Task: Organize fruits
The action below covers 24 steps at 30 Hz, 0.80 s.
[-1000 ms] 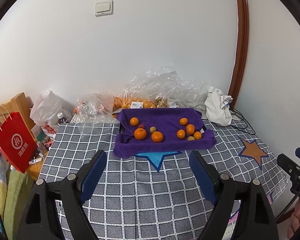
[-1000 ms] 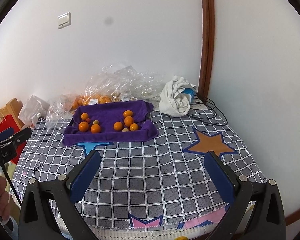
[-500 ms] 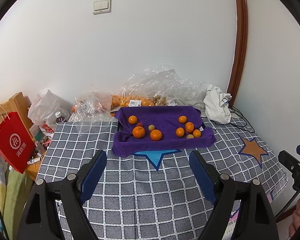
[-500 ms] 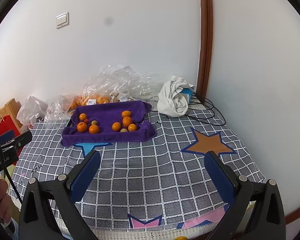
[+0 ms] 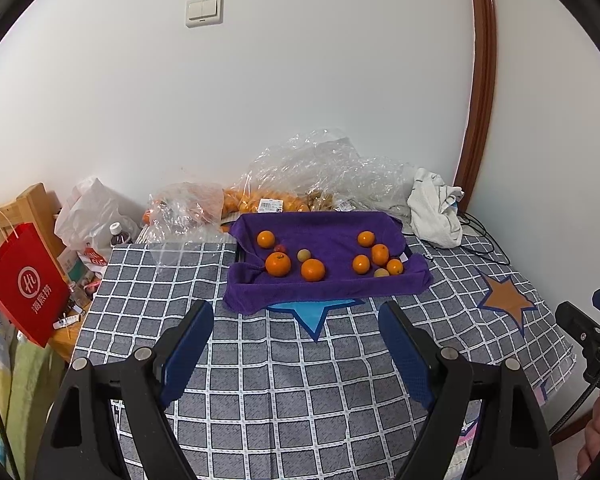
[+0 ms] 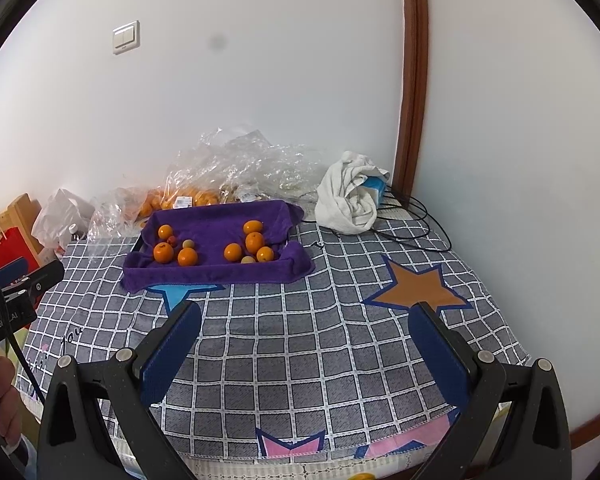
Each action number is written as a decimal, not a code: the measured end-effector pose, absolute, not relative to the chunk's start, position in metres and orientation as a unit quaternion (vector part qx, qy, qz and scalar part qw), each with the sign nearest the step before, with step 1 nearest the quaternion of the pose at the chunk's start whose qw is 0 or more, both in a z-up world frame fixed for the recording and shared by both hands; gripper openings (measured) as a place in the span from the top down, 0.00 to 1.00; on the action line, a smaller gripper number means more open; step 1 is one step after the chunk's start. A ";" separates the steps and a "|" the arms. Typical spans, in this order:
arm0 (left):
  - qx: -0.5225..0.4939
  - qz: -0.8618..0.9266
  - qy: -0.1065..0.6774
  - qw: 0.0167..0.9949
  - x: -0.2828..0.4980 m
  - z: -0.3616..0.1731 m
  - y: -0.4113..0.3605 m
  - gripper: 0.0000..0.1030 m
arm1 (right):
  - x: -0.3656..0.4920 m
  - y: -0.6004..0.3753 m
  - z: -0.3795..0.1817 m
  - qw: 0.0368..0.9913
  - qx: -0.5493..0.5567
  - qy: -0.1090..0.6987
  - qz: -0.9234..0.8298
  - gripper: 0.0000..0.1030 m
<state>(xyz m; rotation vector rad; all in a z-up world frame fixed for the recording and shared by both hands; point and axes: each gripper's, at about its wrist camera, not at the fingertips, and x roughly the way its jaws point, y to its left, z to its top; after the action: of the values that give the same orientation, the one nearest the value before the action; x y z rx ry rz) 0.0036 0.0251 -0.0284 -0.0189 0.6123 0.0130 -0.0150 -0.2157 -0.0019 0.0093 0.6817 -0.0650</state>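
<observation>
Oranges (image 5: 278, 264) on purple towel (image 5: 324, 292): round, light, prone to roll; pinch across middle, gently. Left gripper (image 5: 296, 330), right gripper (image 6: 306, 326): fingers wide, empty.

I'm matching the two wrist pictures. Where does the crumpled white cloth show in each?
Left wrist: the white cloth lies right of centre, by the wooden door frame.
Right wrist: the white cloth lies just right of centre, behind the purple towel.
Shared landmark: the orange star.
</observation>
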 end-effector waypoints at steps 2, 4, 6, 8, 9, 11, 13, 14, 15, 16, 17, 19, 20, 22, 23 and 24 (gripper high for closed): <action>-0.008 0.007 0.302 0.953 0.005 -0.029 0.025 0.19 | -0.014 -0.216 -0.002 0.942 0.005 0.335 -0.032 0.01; -0.007 0.006 0.302 0.953 0.006 -0.030 0.026 0.19 | -0.014 -0.216 -0.003 0.942 0.006 0.335 -0.031 0.01; -0.005 0.007 0.303 0.953 0.006 -0.031 0.026 0.19 | -0.013 -0.216 -0.004 0.942 0.006 0.336 -0.029 0.01; -0.004 0.007 0.304 0.953 0.007 -0.033 0.027 0.19 | -0.012 -0.216 -0.004 0.941 0.006 0.336 -0.026 0.01; -0.004 0.005 0.304 0.953 0.007 -0.033 0.028 0.19 | -0.013 -0.215 -0.005 0.942 0.005 0.336 -0.025 0.01; -0.002 0.004 0.304 0.953 0.007 -0.034 0.029 0.19 | -0.012 -0.215 -0.005 0.941 0.004 0.337 -0.025 0.01; -0.002 0.003 0.304 0.953 0.008 -0.035 0.030 0.19 | -0.011 -0.214 -0.005 0.941 0.005 0.337 -0.023 0.01; -0.003 0.002 0.304 0.953 0.007 -0.035 0.030 0.19 | -0.010 -0.214 -0.005 0.941 0.006 0.337 -0.023 0.01; -0.003 0.001 0.304 0.953 0.008 -0.035 0.030 0.19 | -0.010 -0.214 -0.005 0.941 0.006 0.337 -0.022 0.01; -0.002 -0.001 0.304 0.953 0.008 -0.036 0.030 0.19 | -0.009 -0.212 -0.005 0.941 0.005 0.337 -0.022 0.01; -0.002 -0.001 0.304 0.953 0.008 -0.036 0.030 0.19 | -0.009 -0.211 -0.006 0.941 0.005 0.338 -0.021 0.01; -0.001 -0.003 0.304 0.953 0.010 -0.037 0.031 0.19 | -0.007 -0.208 -0.006 0.941 0.003 0.339 -0.020 0.01; 0.000 -0.005 0.305 0.952 0.011 -0.038 0.031 0.19 | -0.006 -0.207 -0.007 0.940 0.003 0.340 -0.020 0.01; 0.003 -0.006 0.306 0.952 0.013 -0.039 0.032 0.19 | -0.004 -0.204 -0.008 0.940 0.002 0.341 -0.019 0.01; 0.004 -0.006 0.306 0.952 0.015 -0.040 0.033 0.19 | -0.003 -0.204 -0.008 0.939 0.003 0.342 -0.017 0.01; 0.004 -0.007 0.307 0.952 0.016 -0.040 0.033 0.19 | -0.001 -0.203 -0.009 0.939 0.005 0.344 -0.016 0.01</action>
<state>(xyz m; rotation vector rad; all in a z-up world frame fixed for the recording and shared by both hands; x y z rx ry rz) 0.0162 0.0331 -0.0399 0.0085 0.6236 -0.0139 -0.0011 -0.2029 -0.0095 0.0092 0.7025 -0.0317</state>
